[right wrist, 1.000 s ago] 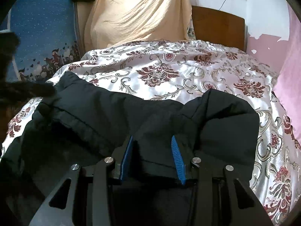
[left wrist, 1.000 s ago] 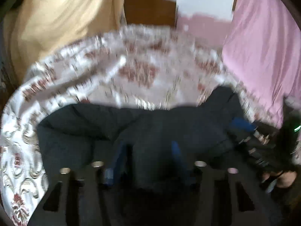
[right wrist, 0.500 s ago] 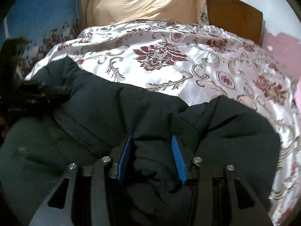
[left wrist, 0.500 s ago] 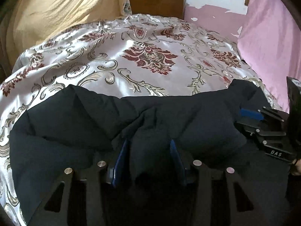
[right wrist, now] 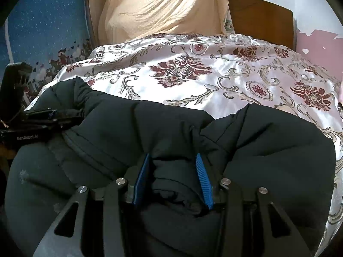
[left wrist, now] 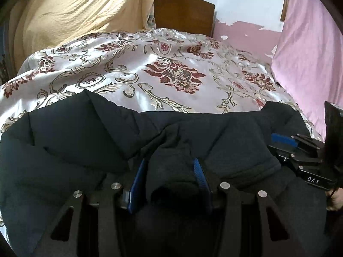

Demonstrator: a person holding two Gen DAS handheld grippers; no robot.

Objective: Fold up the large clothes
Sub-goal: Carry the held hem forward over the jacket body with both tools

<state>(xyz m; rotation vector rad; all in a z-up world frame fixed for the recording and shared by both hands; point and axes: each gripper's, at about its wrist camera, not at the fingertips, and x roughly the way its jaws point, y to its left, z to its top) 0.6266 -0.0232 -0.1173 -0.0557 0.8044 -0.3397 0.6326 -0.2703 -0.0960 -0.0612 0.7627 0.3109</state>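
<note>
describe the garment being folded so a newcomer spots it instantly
Start at the bed with the shiny floral bedspread under the wooden headboard. On its near end lies a dark puffy jacket, gripped by both grippers. It is the only dark, unpatterned, padded fabric there.

Dark padded jacket (left wrist: 90, 141) runs off the bottom of both wrist views, its lower half unseen. Bunched folds cover left gripper (left wrist: 169, 171) and right gripper (right wrist: 172, 167) pad faces. Bedspread (left wrist: 171, 64) beneath jacket hidden; garment front vs. back possibly unreadable.
</note>
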